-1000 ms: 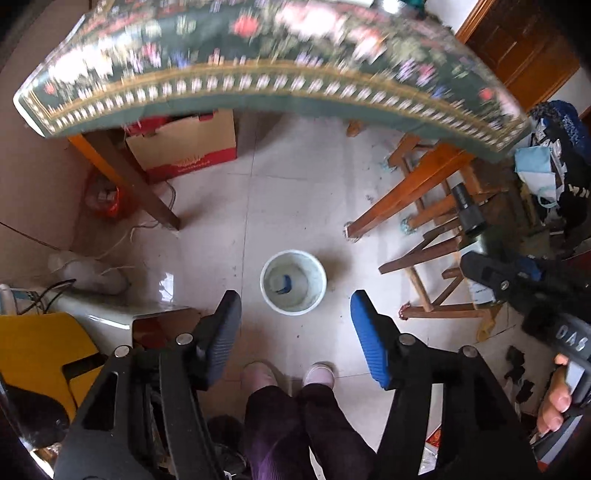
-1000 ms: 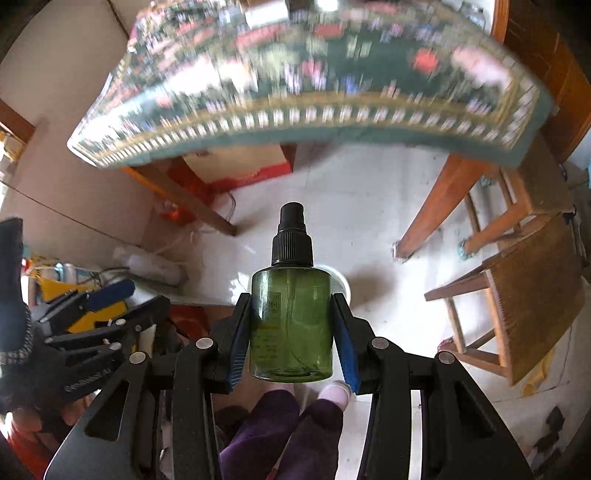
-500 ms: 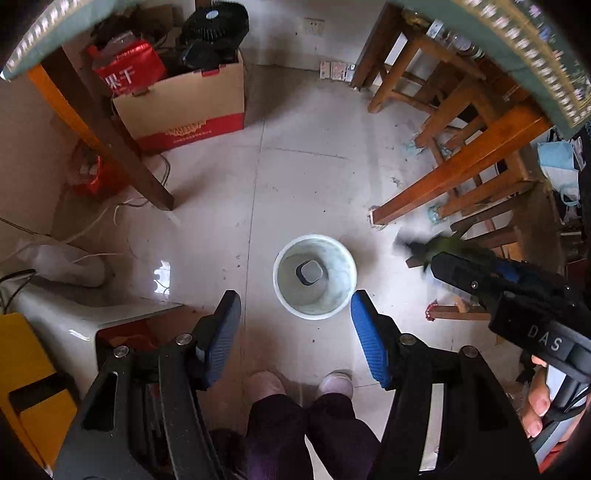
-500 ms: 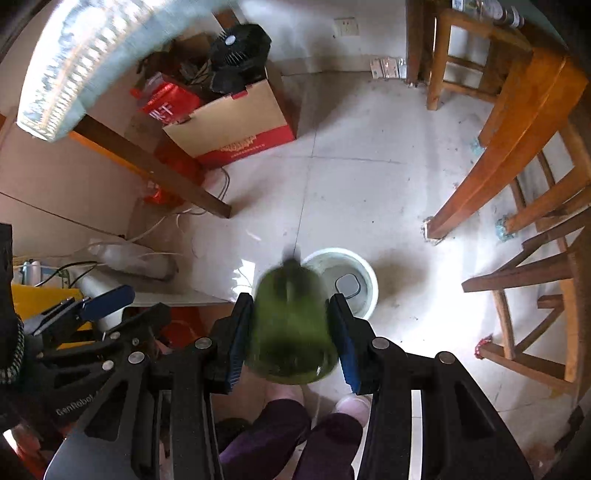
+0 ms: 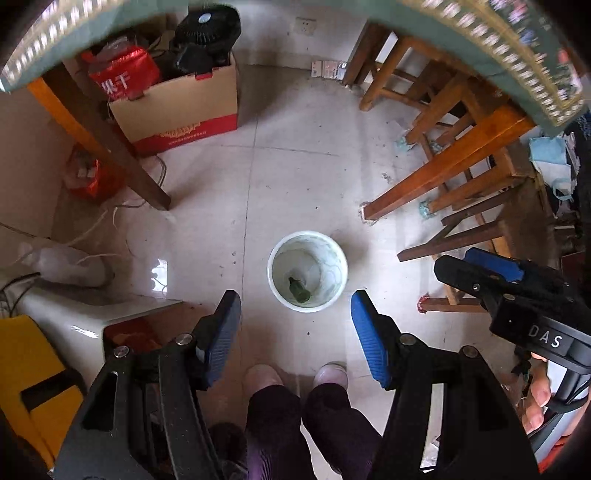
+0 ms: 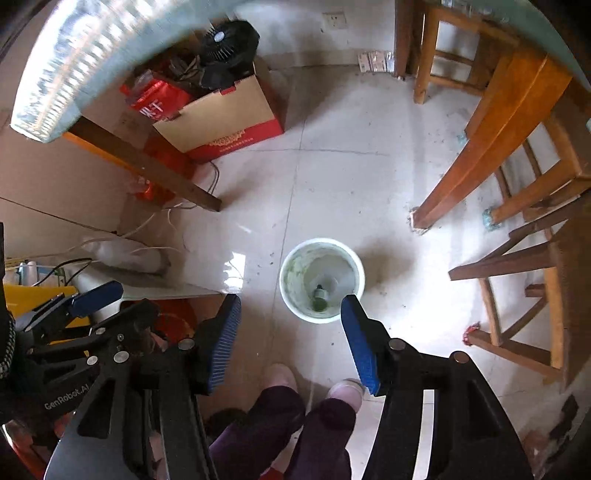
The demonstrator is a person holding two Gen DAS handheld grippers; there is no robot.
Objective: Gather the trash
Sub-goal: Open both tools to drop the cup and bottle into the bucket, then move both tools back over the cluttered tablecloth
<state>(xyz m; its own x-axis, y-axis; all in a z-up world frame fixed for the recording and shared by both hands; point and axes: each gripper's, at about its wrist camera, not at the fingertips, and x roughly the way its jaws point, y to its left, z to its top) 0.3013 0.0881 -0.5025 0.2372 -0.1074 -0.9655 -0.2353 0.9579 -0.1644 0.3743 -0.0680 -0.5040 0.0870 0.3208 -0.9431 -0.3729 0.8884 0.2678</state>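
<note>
Left wrist view: my left gripper [image 5: 295, 325] points down at the tiled floor [image 5: 295, 177], jaws about half apart, nothing between them. White bin [image 5: 341, 264] stands on the floor just past my fingertips, and the green spray bottle [image 5: 299, 290] lies at the bottom inside it. My right gripper [image 5: 476, 269] shows at the right edge, my hand [image 5: 537, 398] on its handle. My feet [image 5: 295, 376] sit below the bin. Cardboard box [image 5: 184, 110] with a black fan [image 5: 207, 29] in it is up left, under the table (cloth edge blurred); wooden stools [image 5: 461, 177] to the right.

Right wrist view: my right gripper [image 6: 290, 332] also aims down, jaws opening, empty, nothing touching the pads. Bin [image 6: 291, 291] is just ahead, partly behind my right finger, bottle [image 6: 319, 299] inside at the bottom (small, cap end hard to make out). Left gripper [image 6: 92, 306] at the left edge, empty too. Box [image 6: 229, 114], fan [image 6: 229, 44], stools [image 6: 517, 221] around.
</note>
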